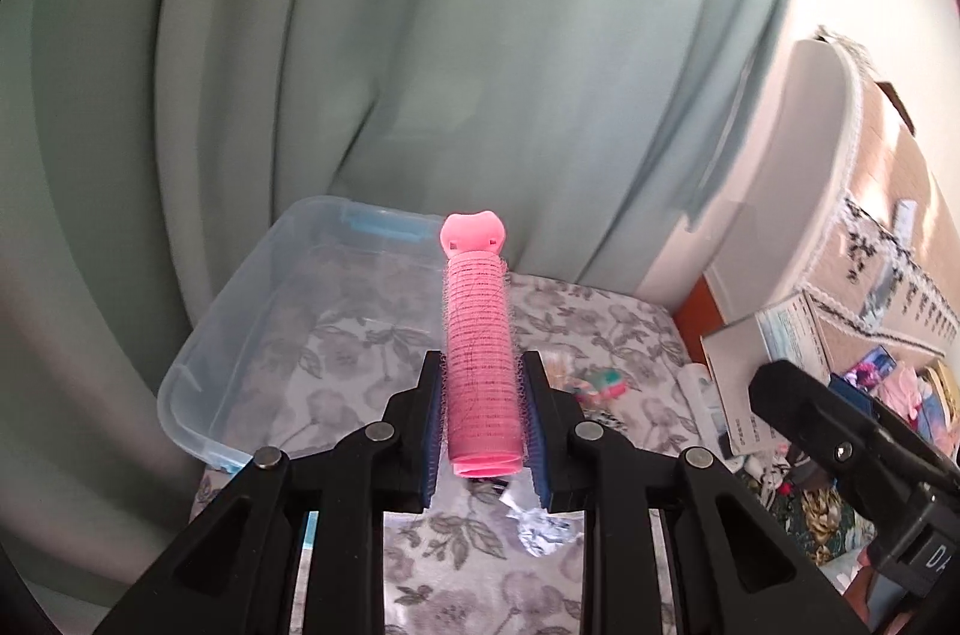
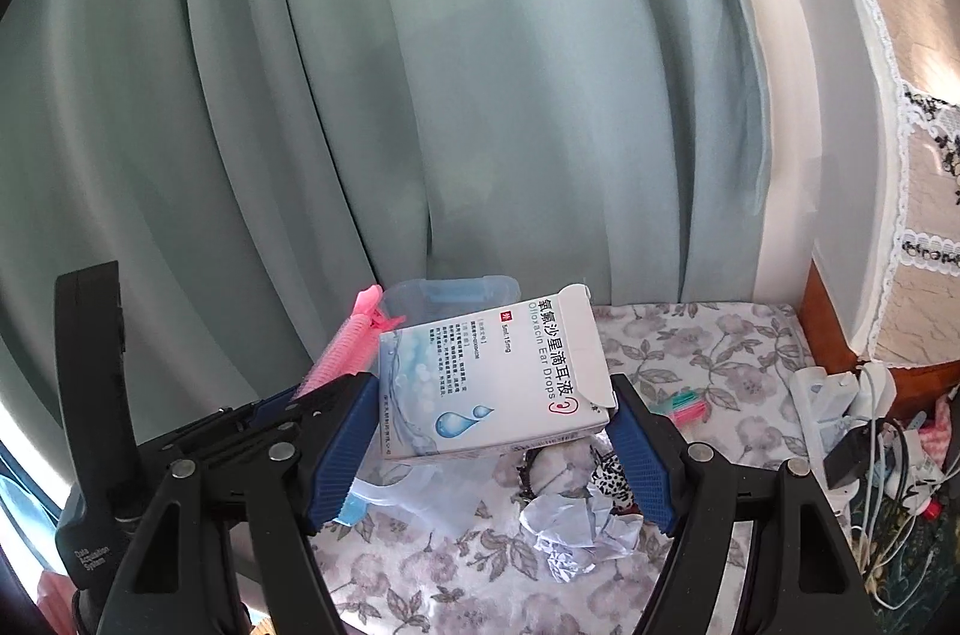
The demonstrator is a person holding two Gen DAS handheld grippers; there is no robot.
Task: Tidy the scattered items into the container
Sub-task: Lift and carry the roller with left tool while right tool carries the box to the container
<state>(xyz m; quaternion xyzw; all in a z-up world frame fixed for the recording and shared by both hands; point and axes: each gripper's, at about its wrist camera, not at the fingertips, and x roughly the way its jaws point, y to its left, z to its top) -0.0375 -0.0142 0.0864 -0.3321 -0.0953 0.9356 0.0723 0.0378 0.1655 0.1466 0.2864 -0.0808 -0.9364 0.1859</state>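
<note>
Left gripper [image 1: 483, 431] pinching a pink hair roller [image 1: 479, 353] by its sides, held lengthwise above the flowered cloth [image 1: 606, 329], just beside the clear plastic tub [image 1: 198, 365]. Right gripper [image 2: 489, 446] clamped wide on a white ear-drops box [image 2: 489, 383], lifted off the cloth. Below, crumpled paper [image 2: 576, 533] lying near the tub.

Lots of pink and pale green here

Pink roller [image 1: 478, 371], clear bin [image 1: 252, 329] with blue latches, grey floral cloth [image 1: 624, 329], pale green curtain [image 1: 420, 35]. White box [image 2: 498, 377] has blue droplets and red marks; gripper pads [image 2: 339, 455] are blue on black; crumpled paper [image 2: 576, 533] is white.
</note>
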